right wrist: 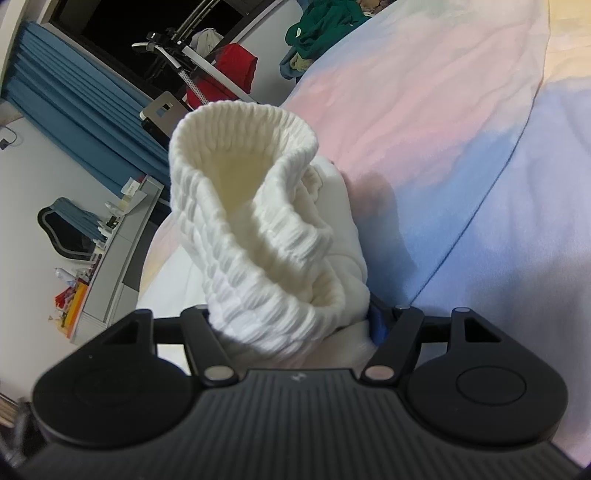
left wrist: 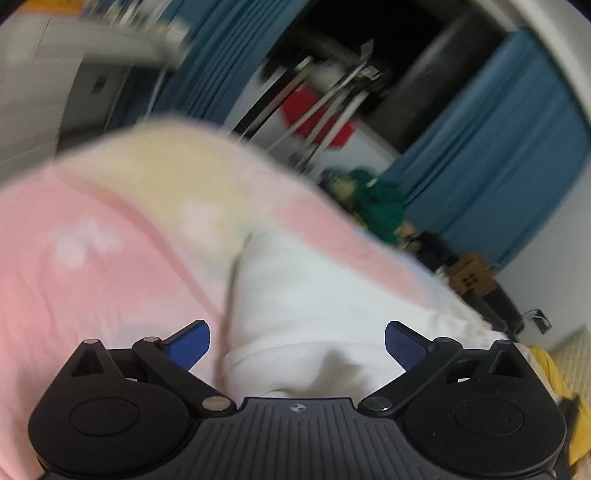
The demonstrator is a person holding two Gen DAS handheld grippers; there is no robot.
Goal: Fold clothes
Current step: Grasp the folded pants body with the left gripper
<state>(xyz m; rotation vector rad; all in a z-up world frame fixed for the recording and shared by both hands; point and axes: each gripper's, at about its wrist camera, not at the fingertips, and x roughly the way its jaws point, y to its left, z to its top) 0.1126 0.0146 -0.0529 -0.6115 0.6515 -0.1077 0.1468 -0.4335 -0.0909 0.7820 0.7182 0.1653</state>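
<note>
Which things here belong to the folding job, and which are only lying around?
For the job:
white garment
right hand-held gripper, shut on it
left hand-held gripper, open

Lying about:
green clothes
red cloth
blue curtains
bedspread

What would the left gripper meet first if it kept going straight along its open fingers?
Most likely the white garment, which lies directly ahead between the open fingers of the left gripper and spreads over the pink blanket. The view is motion-blurred, so how close the cloth sits is unclear.
</note>
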